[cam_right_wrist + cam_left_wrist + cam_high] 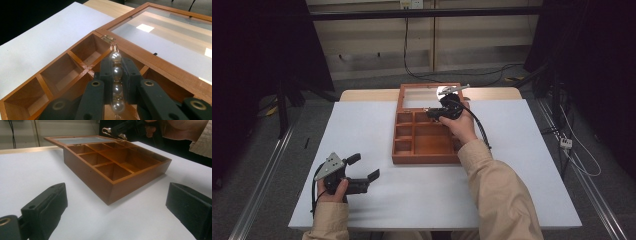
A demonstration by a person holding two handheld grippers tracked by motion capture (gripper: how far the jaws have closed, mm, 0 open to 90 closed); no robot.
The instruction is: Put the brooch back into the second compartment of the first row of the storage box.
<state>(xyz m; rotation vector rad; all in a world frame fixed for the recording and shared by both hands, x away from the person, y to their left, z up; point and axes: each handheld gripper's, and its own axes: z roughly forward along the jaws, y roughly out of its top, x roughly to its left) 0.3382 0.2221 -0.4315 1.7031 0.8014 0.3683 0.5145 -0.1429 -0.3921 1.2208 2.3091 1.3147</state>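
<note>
L gripper (pixel 363 167): lower left of the high view, resting on the table, held by the left hand (pixel 334 192). Jaws wide apart w/ nothing btwn them; in the left gripper view they stand at the bottom left and right corners, bare table btwn.
R gripper (pixel 116 82): centre of the high view, over the top half of the box, held by the right hand (pixel 462 126). Jaws clamped narrow on the pearl piece.
pearl piece (pixel 116 82): short row of four pearls w/ gold wire ends, bottom centre of the right gripper view, standing along the jaws, its top end past the fingertips. In the left gripper view its gold loop shows at top centre, above the box's far edge.
box (pixel 428 137): wooden, partitioned; small cells down the left, larger ones to the right, all look bare.
step in hand: prob. placing the pearls in a cell near the hinge (pixel 107 38).
how to do it well: pick one cell, centre the piece over it, not over a divider; lower til the bottom end is below the rim, then ease the jaws apart. Keep clear of the lid and hinge. L gripper could steady the box's near wall if it slides.
lid (pixel 424 96): glass-paned, folded back flat beyond the box, upper centre.
surface: white table top (pixel 362 130), matte; a pale wood strip shows at its far edge.
room: grey floor, dark drapes at upper left and right, cables trailing along the light back wall.
</note>
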